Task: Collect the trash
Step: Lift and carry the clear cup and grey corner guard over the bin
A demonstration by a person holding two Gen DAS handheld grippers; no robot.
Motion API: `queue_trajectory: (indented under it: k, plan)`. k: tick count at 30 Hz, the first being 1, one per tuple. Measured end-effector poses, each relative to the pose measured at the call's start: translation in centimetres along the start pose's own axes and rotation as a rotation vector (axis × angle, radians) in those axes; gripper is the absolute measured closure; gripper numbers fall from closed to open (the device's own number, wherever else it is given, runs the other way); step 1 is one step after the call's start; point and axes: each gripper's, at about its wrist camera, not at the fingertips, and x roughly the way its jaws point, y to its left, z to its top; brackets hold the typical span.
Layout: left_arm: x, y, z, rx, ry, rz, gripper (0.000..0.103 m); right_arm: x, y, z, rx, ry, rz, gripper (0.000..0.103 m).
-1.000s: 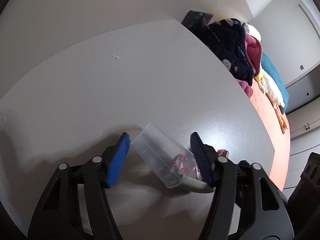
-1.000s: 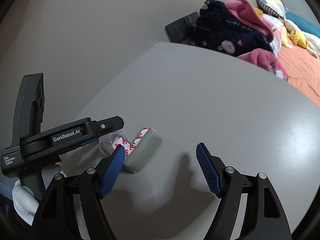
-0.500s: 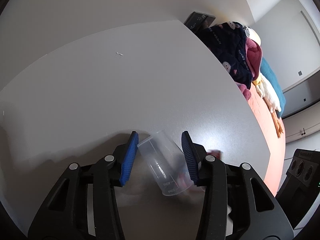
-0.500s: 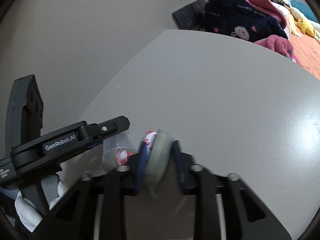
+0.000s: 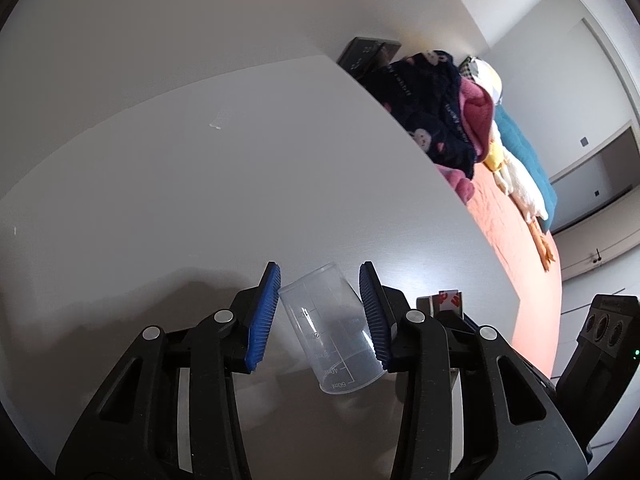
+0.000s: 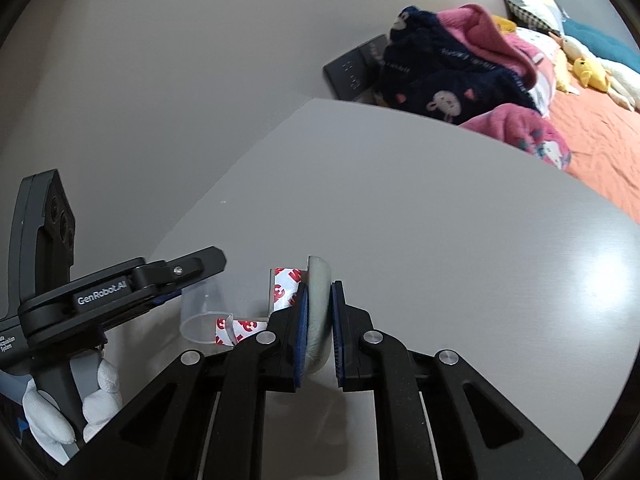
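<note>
A clear plastic measuring cup (image 5: pixel 332 328) lies tilted on the grey table (image 5: pixel 200 160), and my left gripper (image 5: pixel 320 272) is shut on it, a blue pad on each side. The right wrist view shows the cup (image 6: pixel 202 312) under the left gripper's fingers (image 6: pixel 200 264). My right gripper (image 6: pixel 320 286) is shut on a flat grey pad (image 6: pixel 319 304) held on edge. A red-and-white printed strip (image 6: pixel 286 286) hangs off the pad, its lower end at the cup's mouth. The left wrist view shows the strip (image 5: pixel 448 298) just right of the cup.
A gloved hand (image 6: pixel 100 396) holds the left gripper. Past the table's far edge stands a bed with an orange cover (image 6: pixel 600 140), piled with dark and pink clothes (image 6: pixel 452 76) and soft toys (image 5: pixel 520 188). A black device (image 6: pixel 352 72) leans against the wall.
The left jaws have closed onto the cup. The right jaws have shut on the grey pad and drawn it with its strip away from the cup, which now looks empty in the left view.
</note>
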Motion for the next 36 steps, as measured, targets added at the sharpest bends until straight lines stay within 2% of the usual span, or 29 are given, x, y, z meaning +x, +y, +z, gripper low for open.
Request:
queue_trajectory:
  k: [12,36]
  plan:
    - [-0.9,-3.7,-1.0,0.049,-0.001,-0.058,0.063,-5.0,-2.2,-0.9,0.028,-0.069,-0.047,0.091]
    - [-0.7,-15.1,-4.7,0.264,0.047,-0.188,0.063,-15.8,-9.5,-4.1,0.163,-0.23,-0.182,0.091]
